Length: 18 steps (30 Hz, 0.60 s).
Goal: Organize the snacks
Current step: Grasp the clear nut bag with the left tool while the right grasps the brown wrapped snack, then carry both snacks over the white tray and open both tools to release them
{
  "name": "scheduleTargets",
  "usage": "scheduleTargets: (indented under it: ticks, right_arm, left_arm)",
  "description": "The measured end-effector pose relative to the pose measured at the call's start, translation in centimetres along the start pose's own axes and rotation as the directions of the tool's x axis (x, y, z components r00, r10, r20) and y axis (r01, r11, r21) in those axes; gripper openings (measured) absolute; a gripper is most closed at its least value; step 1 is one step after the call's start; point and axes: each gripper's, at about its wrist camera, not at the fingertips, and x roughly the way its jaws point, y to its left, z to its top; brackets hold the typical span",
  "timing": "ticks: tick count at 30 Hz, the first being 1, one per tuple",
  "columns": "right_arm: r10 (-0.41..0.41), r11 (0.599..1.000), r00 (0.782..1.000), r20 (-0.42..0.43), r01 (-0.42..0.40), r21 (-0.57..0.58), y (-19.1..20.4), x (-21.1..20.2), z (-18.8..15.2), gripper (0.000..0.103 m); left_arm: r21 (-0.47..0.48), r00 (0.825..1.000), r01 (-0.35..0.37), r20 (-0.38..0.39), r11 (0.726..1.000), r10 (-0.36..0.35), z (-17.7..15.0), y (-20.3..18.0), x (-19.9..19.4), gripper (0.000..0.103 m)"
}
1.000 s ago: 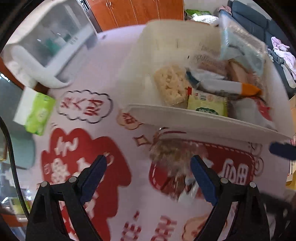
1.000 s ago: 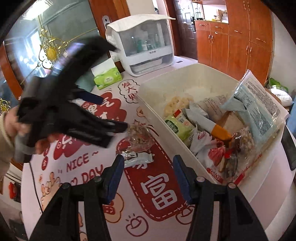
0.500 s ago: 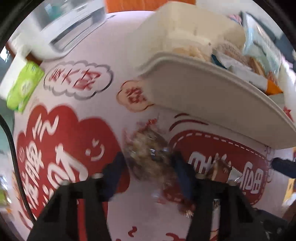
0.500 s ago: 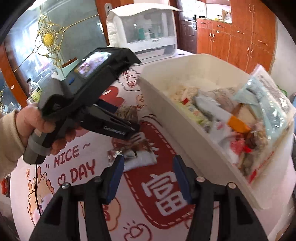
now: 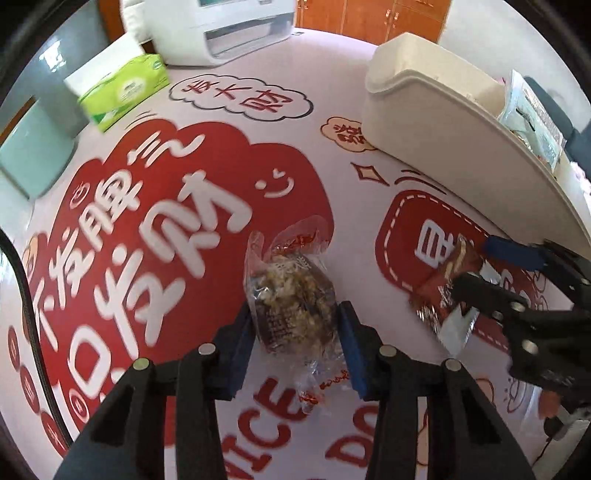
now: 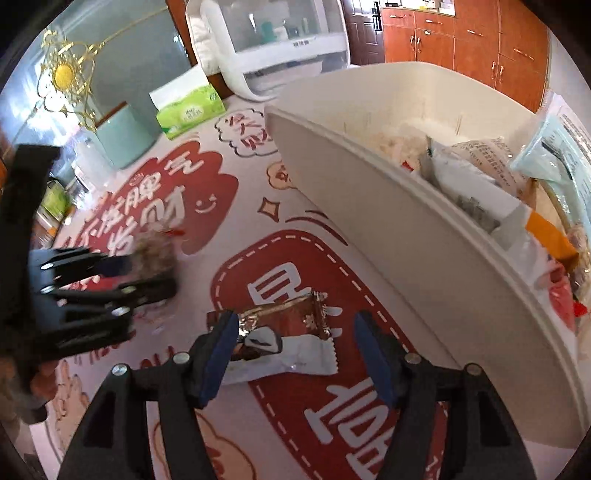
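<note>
A clear-wrapped brown crumbly snack point(image 5: 295, 299) lies on the red-and-white tablecloth. My left gripper point(image 5: 297, 343) has closed its blue pads on both sides of it; it shows blurred in the right wrist view point(image 6: 155, 254). A brown-and-white snack packet point(image 6: 286, 339) lies on the cloth between the open fingers of my right gripper point(image 6: 295, 354), and also shows in the left wrist view point(image 5: 443, 291). The cream snack bin point(image 6: 369, 206) holds several packets and stands to the right.
A green tissue box point(image 5: 122, 88) and a white appliance point(image 5: 221, 29) stand at the far edge of the table. A pale teal container point(image 6: 122, 136) stands beside the tissue box. The bin's wall point(image 5: 461, 144) is close on the right.
Both grippers have dropped toward the table. The left gripper has closed on the clear-wrapped snack. The right gripper has moved down over the brown-and-white packet.
</note>
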Motion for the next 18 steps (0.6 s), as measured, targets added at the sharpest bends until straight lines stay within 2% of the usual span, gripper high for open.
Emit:
scheduleTargets:
  ticks: [3,5,7,8,11,13,14,16,18]
  right_arm:
    - [-0.011,0.999,1.000,0.011,0.012,-0.052,1.0,0.4,0.0,0.071]
    - [-0.034,0.993,0.999,0.008,0.035,-0.115,1.9,0.8,-0.1,0.081]
    - [-0.079,0.977,0.997,0.003,0.078,-0.200,3.0,1.3,-0.5,0.086]
    - [-0.080,0.970,0.997,0.019,0.082,-0.231,3.4,1.3,-0.8,0.088]
    - [-0.066,0.971,0.998,0.025,0.070,-0.231,3.2,1.1,-1.2,0.088]
    - [-0.061,0.969,0.998,0.026,0.066,-0.240,3.0,0.8,-1.4,0.085]
    - [-0.057,0.967,0.998,0.033,0.064,-0.245,2.9,0.6,-1.5,0.077]
    - [-0.047,0.963,0.998,0.029,0.053,-0.263,2.8,0.4,-1.6,0.073]
    - [-0.032,0.960,0.999,0.033,0.040,-0.278,2.9,0.0,-1.6,0.059]
  left_arm:
    - [-0.014,1.000,-0.010,0.005,1.000,0.010,-0.9,0.0,-0.7,0.042]
    - [-0.027,1.000,-0.008,0.002,1.000,0.008,-0.9,-0.1,-0.8,0.042]
    - [-0.035,1.000,-0.005,-0.002,0.999,0.005,-1.5,-0.2,-1.3,0.042]
    - [-0.037,1.000,-0.008,-0.004,0.999,0.007,-1.4,-0.2,-1.2,0.042]
    - [-0.046,1.000,-0.013,-0.009,0.999,0.012,-1.4,-0.2,-1.2,0.042]
    - [-0.058,1.000,-0.015,-0.011,0.998,0.015,-1.5,-0.1,-1.2,0.042]
    - [-0.066,1.000,-0.013,-0.012,0.998,0.013,-1.7,-0.3,-1.3,0.042]
    - [-0.084,1.000,-0.006,-0.012,0.996,0.005,-2.4,-0.5,-1.8,0.042]
    - [-0.099,1.000,-0.006,-0.005,0.995,0.005,-2.8,-0.9,-2.1,0.042]
